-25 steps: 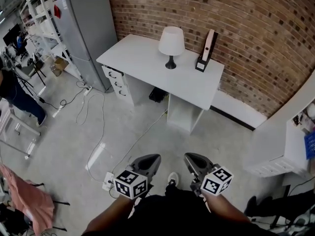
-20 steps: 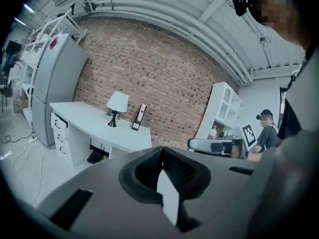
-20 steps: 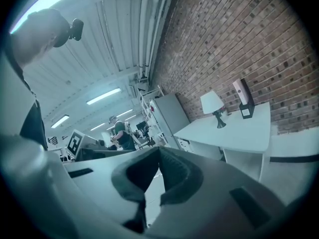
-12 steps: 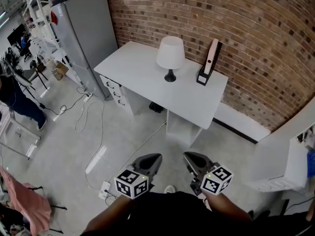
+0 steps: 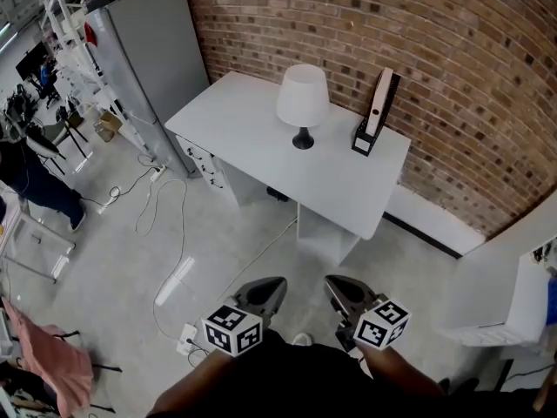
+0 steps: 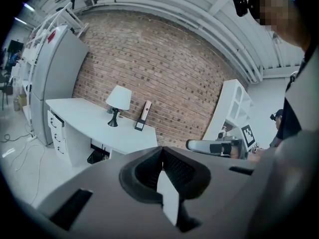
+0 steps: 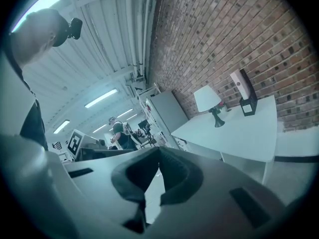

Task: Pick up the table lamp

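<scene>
A table lamp point(image 5: 303, 99) with a white shade and a slim black stem and foot stands upright on the white desk point(image 5: 252, 129), towards its back edge by the brick wall. It also shows in the left gripper view as the lamp point(image 6: 118, 101) and in the right gripper view as the lamp point(image 7: 209, 101). My left gripper point(image 5: 271, 283) and right gripper point(image 5: 333, 285) hang side by side low in the head view, well short of the desk over the floor. Both are shut with nothing between the jaws.
A black and pale file holder point(image 5: 375, 120) stands right of the lamp. A grey cabinet point(image 5: 148, 55) flanks the desk's left end, a white shelf unit point(image 5: 509, 294) is at the right. Cables and a power strip point(image 5: 190, 336) lie on the floor ahead left.
The desk and lamp have drawn nearer and lower in the head view as I walked towards them. Both grippers stayed shut and kept side by side.
</scene>
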`<state>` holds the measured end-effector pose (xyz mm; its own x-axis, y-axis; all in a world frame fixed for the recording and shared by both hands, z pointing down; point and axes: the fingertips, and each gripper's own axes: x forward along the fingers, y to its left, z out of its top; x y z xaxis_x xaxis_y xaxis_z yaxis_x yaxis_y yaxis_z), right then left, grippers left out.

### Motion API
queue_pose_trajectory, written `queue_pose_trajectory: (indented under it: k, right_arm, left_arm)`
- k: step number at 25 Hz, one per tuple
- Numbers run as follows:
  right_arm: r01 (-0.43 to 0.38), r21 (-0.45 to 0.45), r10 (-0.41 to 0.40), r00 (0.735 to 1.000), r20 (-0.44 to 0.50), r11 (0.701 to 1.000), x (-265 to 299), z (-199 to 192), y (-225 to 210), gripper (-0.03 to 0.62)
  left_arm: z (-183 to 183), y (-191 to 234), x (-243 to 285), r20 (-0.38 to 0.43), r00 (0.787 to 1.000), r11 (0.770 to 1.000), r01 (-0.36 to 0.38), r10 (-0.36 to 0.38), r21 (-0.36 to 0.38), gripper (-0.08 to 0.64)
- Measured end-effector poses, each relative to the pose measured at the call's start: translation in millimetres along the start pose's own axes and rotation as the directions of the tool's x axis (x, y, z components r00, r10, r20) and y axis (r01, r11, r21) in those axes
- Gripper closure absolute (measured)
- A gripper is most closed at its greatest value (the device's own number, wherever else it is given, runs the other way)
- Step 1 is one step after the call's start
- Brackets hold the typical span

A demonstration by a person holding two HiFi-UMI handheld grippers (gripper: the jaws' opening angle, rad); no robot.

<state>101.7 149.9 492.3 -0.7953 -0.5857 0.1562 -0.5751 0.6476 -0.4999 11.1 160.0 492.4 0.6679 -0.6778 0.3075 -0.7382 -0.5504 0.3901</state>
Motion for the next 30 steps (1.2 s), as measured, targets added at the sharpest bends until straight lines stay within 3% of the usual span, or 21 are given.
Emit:
queue_pose_trajectory:
  k: [7,14,18,26,30]
  right_arm:
    - [-0.001,-0.013,0.001,1.000,0.004,1.000,25,14,-26,0.589]
    - [0.044,-0.025,-0.044,0.999,0.010,0.999,68,37,-71,0.589]
    - [0.074,-0.029,-0.074,0.997,0.011,0.997,108,61,-101,0.589]
    - [0.127,-0.035,-0.126,0.991,0.048,0.991,212,129,-145,0.588]
    - [0.172,-0.025,-0.170,0.984,0.061,0.985,252,149,-170,0.588]
  left_arm:
    - [0,30,24,-0.022,1.000,1.000,-0.011,0.010,-0.024,0.557]
    - [36,77,74,0.004,0.999,0.999,0.036,-0.036,-0.025,0.557]
    - [67,116,107,0.016,0.998,0.998,0.062,-0.061,-0.028,0.557]
    - [155,208,160,-0.013,0.993,0.988,0.117,-0.117,0.096,0.557]
    - [193,256,192,-0.004,0.989,0.984,0.149,-0.150,0.099,0.557]
